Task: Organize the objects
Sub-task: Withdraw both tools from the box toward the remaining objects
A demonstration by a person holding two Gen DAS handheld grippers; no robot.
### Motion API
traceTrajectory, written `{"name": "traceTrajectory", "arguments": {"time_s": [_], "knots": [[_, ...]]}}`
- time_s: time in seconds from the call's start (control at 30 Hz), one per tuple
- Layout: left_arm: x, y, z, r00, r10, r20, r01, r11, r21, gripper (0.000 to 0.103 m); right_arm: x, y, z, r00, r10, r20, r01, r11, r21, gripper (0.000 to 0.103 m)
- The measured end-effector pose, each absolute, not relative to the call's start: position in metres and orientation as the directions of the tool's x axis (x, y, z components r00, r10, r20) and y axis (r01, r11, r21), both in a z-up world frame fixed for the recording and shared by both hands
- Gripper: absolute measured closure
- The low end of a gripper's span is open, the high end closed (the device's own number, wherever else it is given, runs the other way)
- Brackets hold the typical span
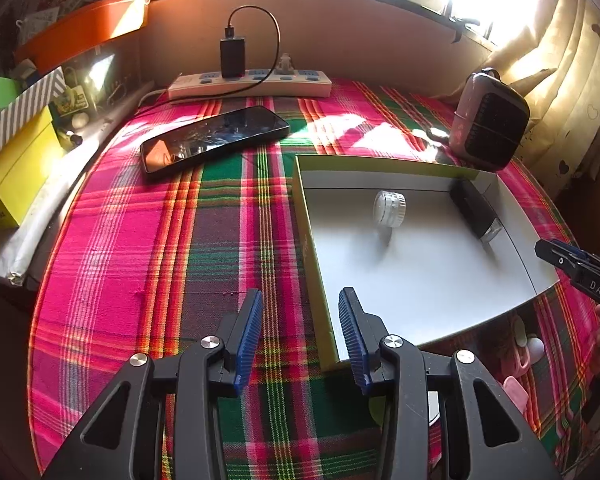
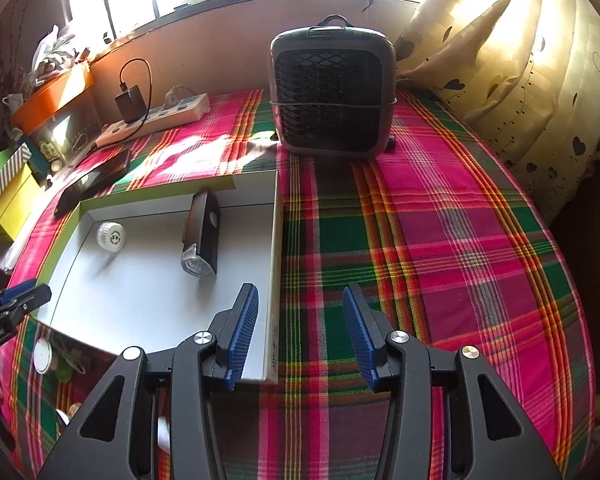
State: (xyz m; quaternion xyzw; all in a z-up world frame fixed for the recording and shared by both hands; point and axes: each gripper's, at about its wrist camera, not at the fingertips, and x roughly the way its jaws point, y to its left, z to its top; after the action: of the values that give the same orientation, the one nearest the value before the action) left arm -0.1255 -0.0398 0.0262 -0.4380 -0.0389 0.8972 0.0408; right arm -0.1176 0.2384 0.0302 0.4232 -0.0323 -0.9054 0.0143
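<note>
Left gripper [image 1: 300,312] hangs over the plaid tablecloth [image 1: 172,240], jaws apart and empty, straddling the left wall of the shallow box [image 1: 314,256]. Further left on the cloth: dark phone [image 1: 214,138], well apart from the box; white power strip [image 1: 250,82] behind it at the wall. Inside the box: white round cap [image 1: 389,208] near the far-left corner, black flashlight-like item [image 1: 476,210] to its right along the far wall. Right gripper [image 2: 300,316] likewise parted and empty, astride the box's right wall. Small heater-like unit [image 2: 332,88] stands beyond, on the cloth. Judged step: between placements, two things already boxed. The phone looks the likeliest next pick; it lies flat, so the jaws need to take it across its edges. Writing: "DAS" on the right gripper's body as seen from the left camera; print on the yellow carton [image 1: 16,184] too small to read.
</note>
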Motion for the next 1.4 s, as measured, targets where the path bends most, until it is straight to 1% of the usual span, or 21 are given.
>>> {"name": "traceTrajectory", "arguments": {"time_s": [0.47, 0.77, 1.1, 1.4], "knots": [[-0.087, -0.026, 0.044, -0.679, 0.077, -0.730, -0.050, -0.997, -0.058, 0.065, -0.080, 0.225, 0.039, -0.680, -0.109, -0.725, 0.051, -0.994, 0.101, 0.058], [-0.064, -0.025, 0.047, -0.697, 0.118, -0.707, -0.071, -0.993, -0.095, 0.065, -0.059, 0.218, 0.038, -0.690, -0.144, -0.709, 0.086, -0.989, 0.118, 0.058], [-0.040, -0.020, 0.039, -0.689, 0.195, -0.698, -0.118, -0.981, -0.157, 0.065, -0.042, 0.215, 0.033, -0.691, -0.175, -0.701, 0.113, -0.985, 0.134, 0.058], [-0.024, -0.005, 0.030, -0.642, 0.338, -0.688, -0.222, -0.941, -0.255, 0.065, -0.027, 0.213, 0.022, -0.675, -0.182, -0.715, 0.137, -0.983, 0.120, 0.058]]}}
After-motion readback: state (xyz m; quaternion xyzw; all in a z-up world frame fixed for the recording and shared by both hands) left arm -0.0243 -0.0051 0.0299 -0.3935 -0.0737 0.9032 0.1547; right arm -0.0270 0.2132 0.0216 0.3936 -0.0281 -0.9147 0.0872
